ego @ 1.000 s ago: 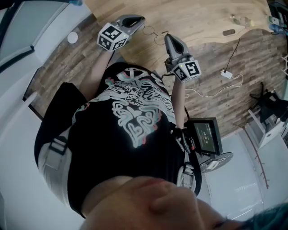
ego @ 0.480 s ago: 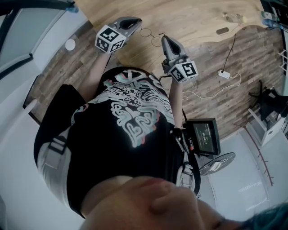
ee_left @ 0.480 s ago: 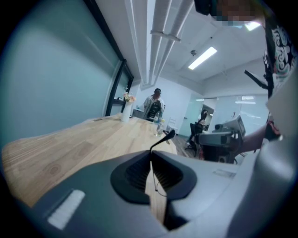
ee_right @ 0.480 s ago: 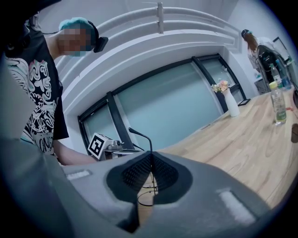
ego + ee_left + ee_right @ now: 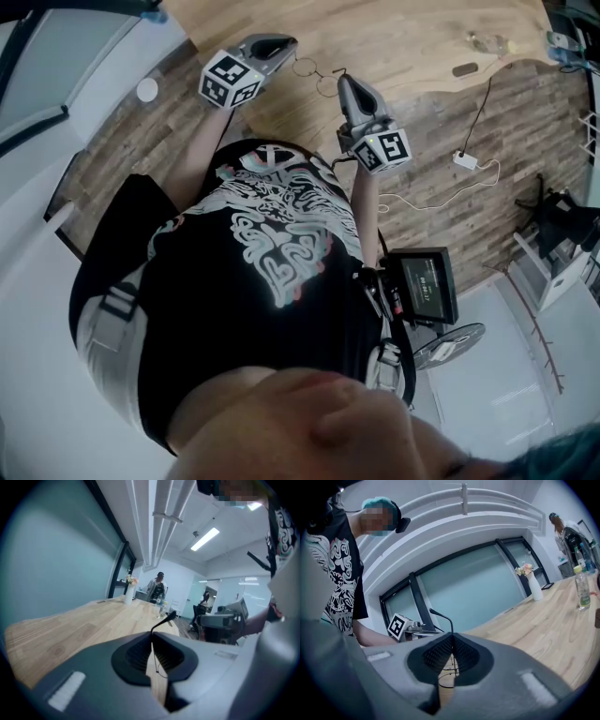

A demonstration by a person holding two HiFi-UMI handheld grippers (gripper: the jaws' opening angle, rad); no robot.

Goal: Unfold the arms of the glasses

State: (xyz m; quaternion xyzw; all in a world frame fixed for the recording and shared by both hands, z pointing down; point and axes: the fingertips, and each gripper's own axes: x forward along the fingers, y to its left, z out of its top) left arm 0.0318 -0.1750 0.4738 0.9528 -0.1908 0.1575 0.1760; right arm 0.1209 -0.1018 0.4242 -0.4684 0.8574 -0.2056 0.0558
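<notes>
as the glasses (image 5: 317, 73) are lying crosswise between them on the table (image 5: 412, 37), the left gripper (image 5: 292, 43) and right gripper (image 5: 342, 80) are each clamping one thin arm, equally near.

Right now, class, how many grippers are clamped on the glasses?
2. The left gripper is shut on a thin arm of the glasses, at their left in the head view. The right gripper is shut on a thin arm at their right.
</notes>
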